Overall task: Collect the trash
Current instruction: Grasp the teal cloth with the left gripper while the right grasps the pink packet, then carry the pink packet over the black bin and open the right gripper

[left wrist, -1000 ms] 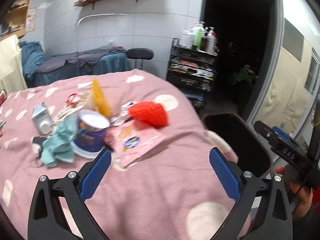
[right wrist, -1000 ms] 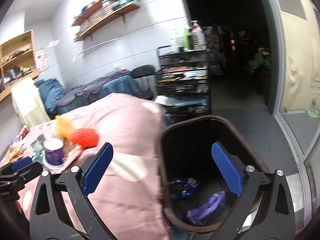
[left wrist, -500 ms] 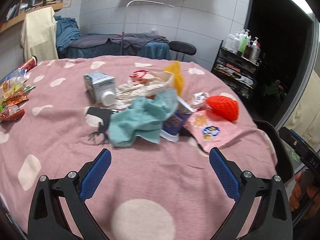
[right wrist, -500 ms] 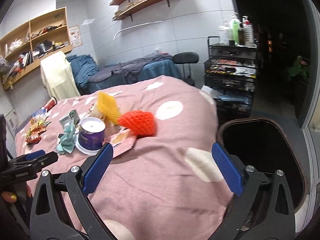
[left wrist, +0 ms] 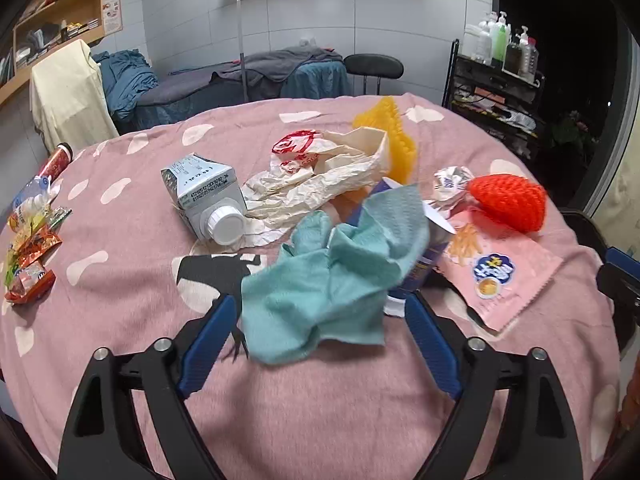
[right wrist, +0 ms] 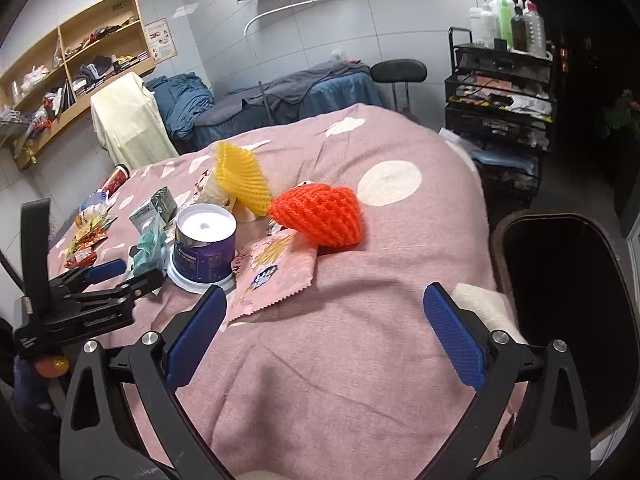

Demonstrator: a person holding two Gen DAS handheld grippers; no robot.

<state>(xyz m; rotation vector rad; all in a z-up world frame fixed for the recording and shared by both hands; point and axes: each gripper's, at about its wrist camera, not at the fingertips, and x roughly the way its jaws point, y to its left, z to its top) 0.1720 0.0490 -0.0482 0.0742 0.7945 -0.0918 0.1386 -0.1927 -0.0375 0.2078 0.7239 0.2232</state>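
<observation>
Trash lies heaped on the pink spotted cloth point(left wrist: 320, 400) of a table. A teal rag point(left wrist: 332, 280) is draped over a purple tub point(right wrist: 204, 244). My left gripper point(left wrist: 320, 320) reaches around the rag with its jaws closing; the rag lies between the pads, which do not press it. Behind are a grey carton point(left wrist: 204, 200), a crumpled paper bag point(left wrist: 320, 184), a yellow foam net point(left wrist: 394, 136), a red foam net point(left wrist: 508, 200) and a pink snack packet point(left wrist: 500, 276). My right gripper point(right wrist: 324, 320) stands open over bare cloth, beside the packet point(right wrist: 276, 272).
A dark bin point(right wrist: 560, 280) stands off the table's right edge. Small snack wrappers point(left wrist: 32, 248) and a red can point(left wrist: 56, 160) lie at the far left. A black trolley with bottles point(right wrist: 504, 80), a stool point(left wrist: 374, 66) and a covered couch stand behind.
Both grippers swung from the bin toward the trash heap. The left one came up to the teal rag and its jaws narrowed. The bin slid to the right edge of the right view.
</observation>
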